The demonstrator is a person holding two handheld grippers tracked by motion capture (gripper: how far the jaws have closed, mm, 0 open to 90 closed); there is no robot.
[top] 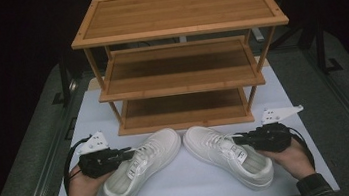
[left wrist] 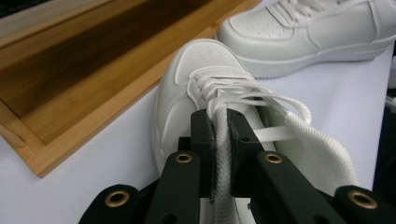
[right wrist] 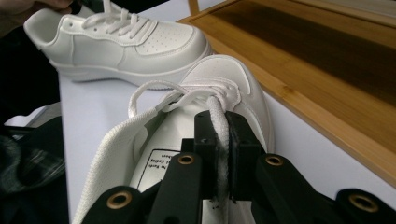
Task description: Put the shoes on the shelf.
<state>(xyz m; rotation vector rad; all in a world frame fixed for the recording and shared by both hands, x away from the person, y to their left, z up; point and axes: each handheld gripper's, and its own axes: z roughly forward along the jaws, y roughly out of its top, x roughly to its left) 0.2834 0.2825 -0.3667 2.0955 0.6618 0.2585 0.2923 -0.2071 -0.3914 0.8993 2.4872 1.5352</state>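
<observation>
My left gripper (left wrist: 219,140) clamps left shoe (top: 140,165) collar edge, right gripper (right wrist: 222,140) clamps right shoe (top: 230,154) collar; both shoes on table (top: 193,186) before rack (top: 185,101). Risk: thin pinch slips on lift.

Two plain white shoes (top: 143,165) (top: 227,154) with white laces on a pale lilac-white desk (top: 193,186); honey-brown wooden rack (top: 182,51); black grippers (top: 131,153) (top: 235,140).
</observation>
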